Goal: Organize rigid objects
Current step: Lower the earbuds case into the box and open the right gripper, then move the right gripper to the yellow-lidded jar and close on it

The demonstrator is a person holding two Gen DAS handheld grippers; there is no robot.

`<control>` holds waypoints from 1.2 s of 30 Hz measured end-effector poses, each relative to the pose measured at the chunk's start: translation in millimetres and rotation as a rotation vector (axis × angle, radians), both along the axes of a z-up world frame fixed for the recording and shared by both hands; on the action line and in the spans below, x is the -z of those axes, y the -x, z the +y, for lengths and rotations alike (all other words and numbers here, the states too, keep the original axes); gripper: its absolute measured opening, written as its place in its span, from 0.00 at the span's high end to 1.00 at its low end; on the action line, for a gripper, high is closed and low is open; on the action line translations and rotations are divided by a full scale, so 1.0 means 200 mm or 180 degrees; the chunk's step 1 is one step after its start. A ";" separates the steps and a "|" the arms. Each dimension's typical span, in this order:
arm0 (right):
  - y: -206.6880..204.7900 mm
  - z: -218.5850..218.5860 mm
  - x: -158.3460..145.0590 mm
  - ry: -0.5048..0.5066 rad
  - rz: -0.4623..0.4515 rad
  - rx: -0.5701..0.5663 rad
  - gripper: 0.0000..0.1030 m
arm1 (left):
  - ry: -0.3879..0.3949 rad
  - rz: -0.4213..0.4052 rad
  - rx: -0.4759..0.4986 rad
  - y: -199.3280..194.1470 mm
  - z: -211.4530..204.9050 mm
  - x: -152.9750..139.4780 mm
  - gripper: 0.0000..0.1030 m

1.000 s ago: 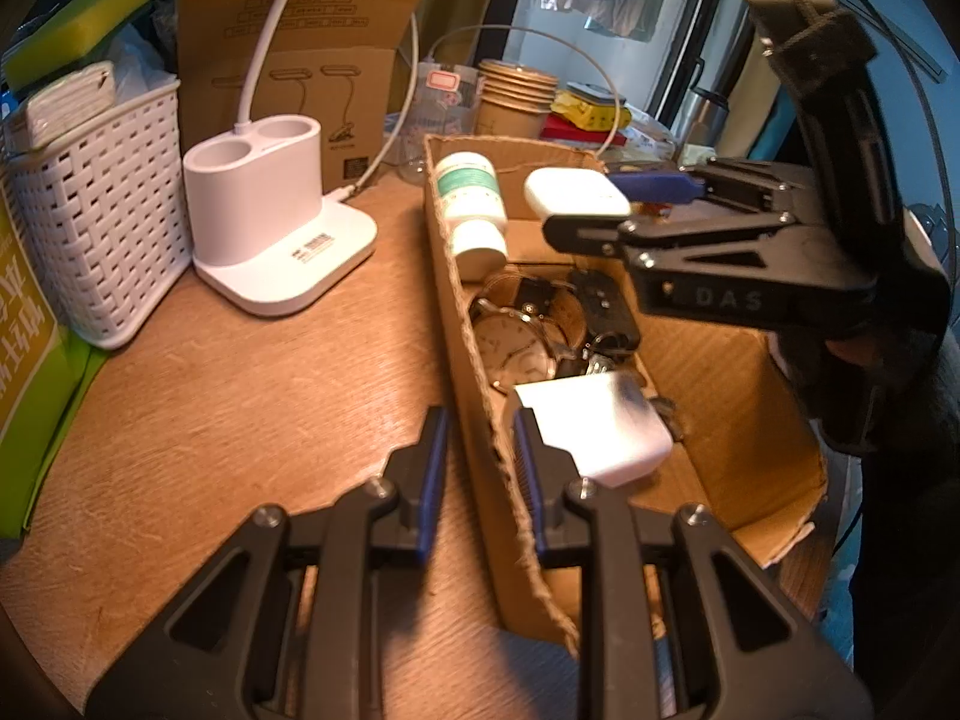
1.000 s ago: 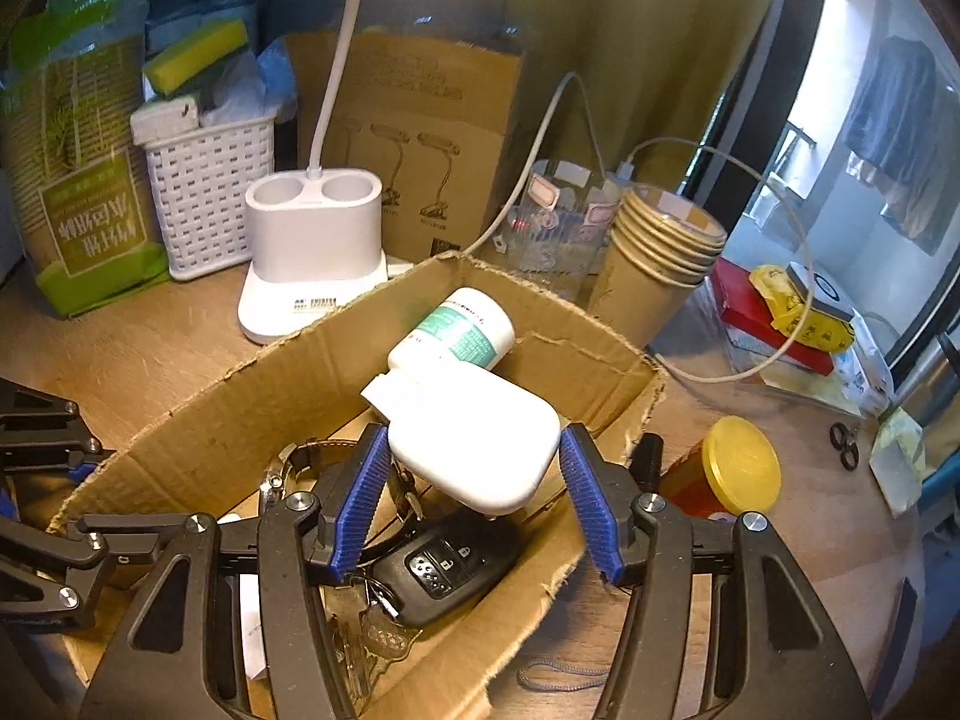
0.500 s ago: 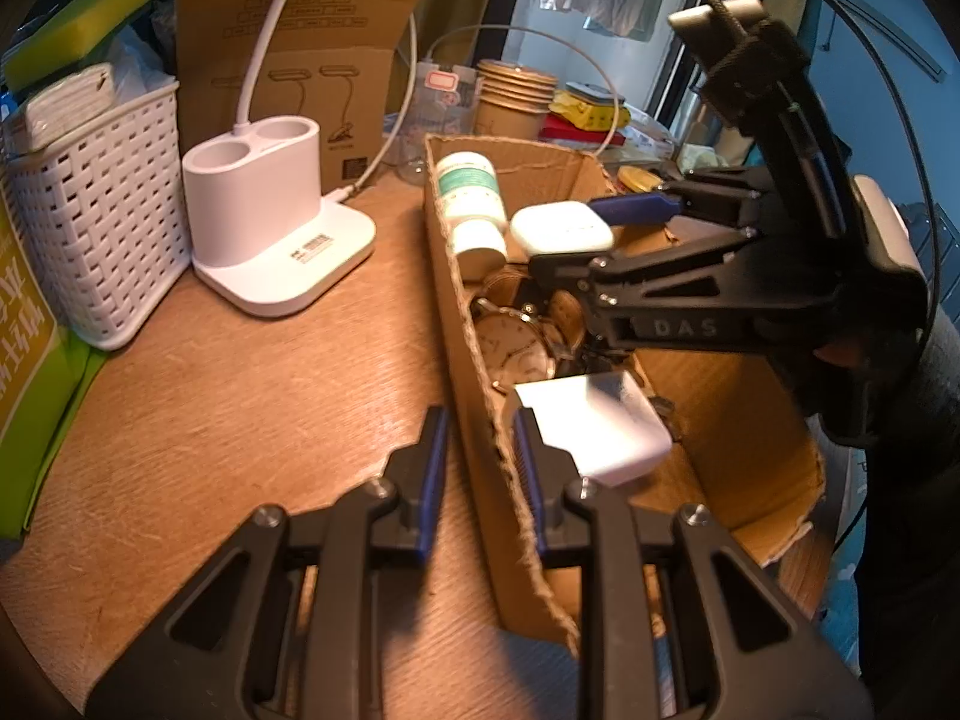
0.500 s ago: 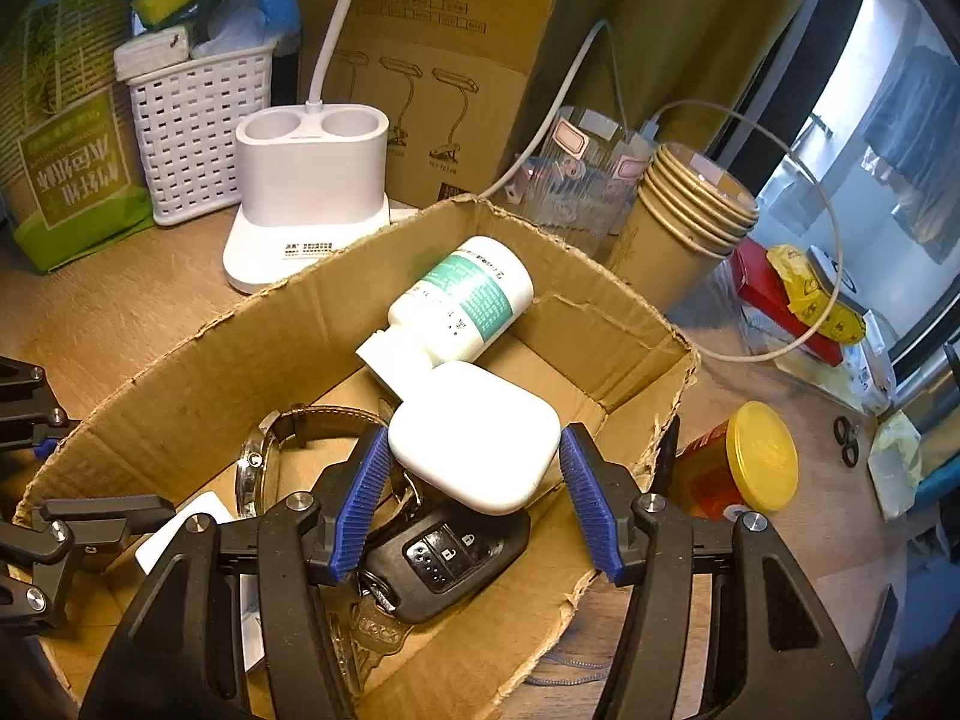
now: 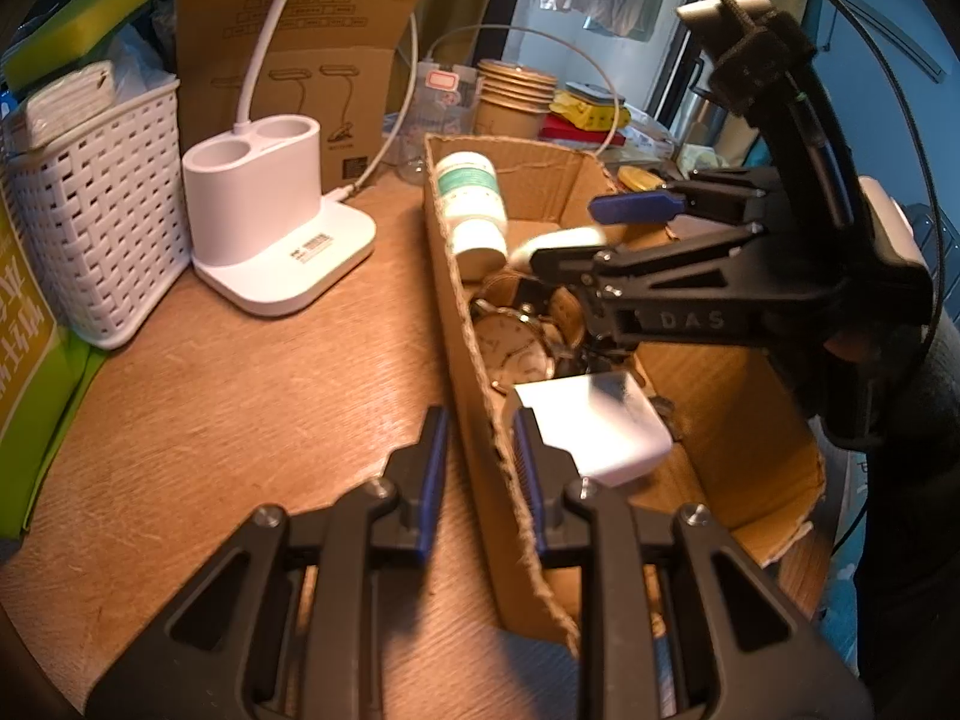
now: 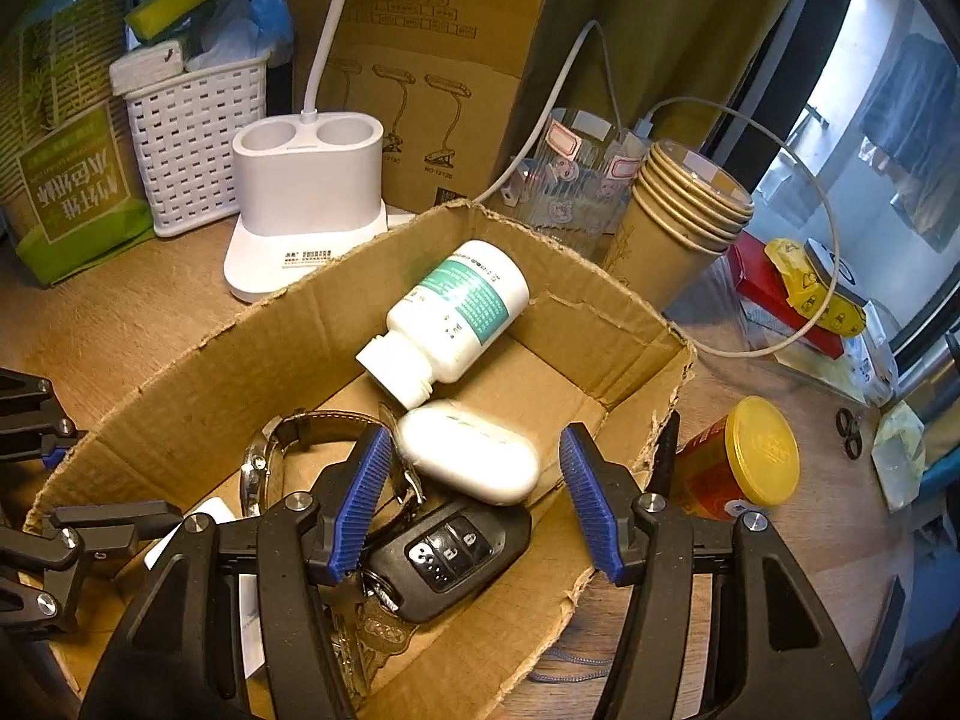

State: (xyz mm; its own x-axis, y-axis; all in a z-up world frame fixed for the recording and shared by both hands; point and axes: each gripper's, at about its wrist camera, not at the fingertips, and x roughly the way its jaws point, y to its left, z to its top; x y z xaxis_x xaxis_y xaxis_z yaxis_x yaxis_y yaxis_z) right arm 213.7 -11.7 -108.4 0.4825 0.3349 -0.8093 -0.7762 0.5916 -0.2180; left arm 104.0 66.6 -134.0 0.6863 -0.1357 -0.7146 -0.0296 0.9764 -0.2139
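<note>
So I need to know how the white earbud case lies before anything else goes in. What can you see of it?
The white earbud case is a smooth, glossy, rounded plastic pebble, closed, lying flat inside the cardboard box. It rests against the car key fob below and seems to touch the pill bottle's cap above. The right gripper hangs open around it, pads clear.

Dropped! White earbud case (image 6: 469, 455) no longer pinched between the blue pads (image 6: 359, 504) of the right gripper (image 6: 471, 507), now lying loose and blurred inside the cardboard box (image 6: 198, 360), against the pill bottle's (image 6: 459, 315) cap and over the car key (image 6: 447, 558). Pads clear of it on both sides. Seen from the left wrist, right gripper (image 5: 576, 234) dipped lower into the box.
</note>
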 end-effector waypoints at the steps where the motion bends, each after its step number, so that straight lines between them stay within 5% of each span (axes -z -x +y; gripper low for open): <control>1: 0.00 0.00 0.00 -0.0004 -0.0002 -0.0007 0.39 | 0.0004 0.0001 0.0002 0.00 0.00 0.00 0.77; 36: 0.03 -0.36 -0.24 -0.0551 -0.0329 0.0476 0.35 | 0.0004 0.0002 -0.0001 0.00 0.00 0.00 0.77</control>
State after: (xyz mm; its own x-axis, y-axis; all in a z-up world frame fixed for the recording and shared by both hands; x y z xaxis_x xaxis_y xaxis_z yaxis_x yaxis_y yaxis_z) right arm 207.4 -83.6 -60.9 0.6144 0.3829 -0.6898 -0.6560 0.7337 -0.1771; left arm 104.5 67.3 -134.7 0.6859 -0.1364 -0.7148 -0.0299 0.9761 -0.2150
